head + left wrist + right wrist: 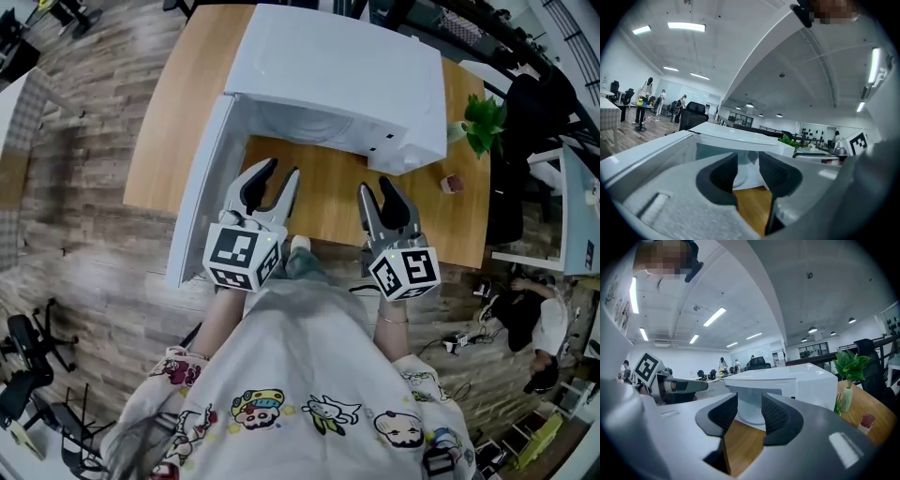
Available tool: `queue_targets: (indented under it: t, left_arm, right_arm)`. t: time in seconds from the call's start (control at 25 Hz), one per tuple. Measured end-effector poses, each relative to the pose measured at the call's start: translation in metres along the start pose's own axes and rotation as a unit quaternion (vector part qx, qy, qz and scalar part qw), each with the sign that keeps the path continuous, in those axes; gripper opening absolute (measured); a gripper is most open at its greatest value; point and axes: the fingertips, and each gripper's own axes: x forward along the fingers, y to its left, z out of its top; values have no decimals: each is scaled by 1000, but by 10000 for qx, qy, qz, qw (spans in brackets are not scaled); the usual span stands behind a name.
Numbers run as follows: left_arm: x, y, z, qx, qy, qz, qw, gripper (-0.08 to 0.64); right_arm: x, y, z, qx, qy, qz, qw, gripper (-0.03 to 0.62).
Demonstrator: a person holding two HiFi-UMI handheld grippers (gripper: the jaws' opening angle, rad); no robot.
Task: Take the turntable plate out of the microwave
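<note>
Head view: we list a white box-shaped microwave (347,75) on a pale rectangular wooden worktop (328,192), its white door (202,187) swung wide to the left. The grey two-jaw left tool (283,169) and right tool (374,185) sit side by side before the cavity, near the opening but outside it. Each has its jaws spread wide with nothing between them. At the worktop's right end are a green leafy plant in a small vase (485,122) and a small reddish block (453,184), both well clear of the approach. A black office chair (28,366) stands on the wooden floor.

Left gripper view: jaws apart and empty. The door's edge runs close along the left and the cavity lies ahead.

Right gripper view: jaws apart and empty. The round, pale turntable plate (753,416) lies flat on the cavity floor straight ahead, untouched.

We judge the step in hand to be the reach in. It is best done low and level, taking the plate's rim at opposite sides and lifting it clear of its seat before drawing it out. The door crowds the left tool and the cavity walls and ceiling limit tilt. The plate looks smooth and may slip from the pads.
</note>
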Motion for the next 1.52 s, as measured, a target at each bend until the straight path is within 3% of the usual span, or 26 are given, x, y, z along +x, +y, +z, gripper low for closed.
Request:
queue_targets:
  t: [0.48,0.92,1.28,1.52]
  left_arm:
    - [28,15,9,-174,-58,373,9991,137]
    - [31,32,5,-296,136,314,9990,137]
    - [44,34,-14,-768,299,146,9965,137]
    - [49,36,-31,-1290,381,50,9909,137]
  right_arm:
    - [34,-19,16,26,-21,430,9991,152]
    - [43,-24,13,319,21,262,9991,152]
    - [50,-29,2,1033,-12,330,9941,152]
    - [55,-34,-11,1806,-56,373,9828,152]
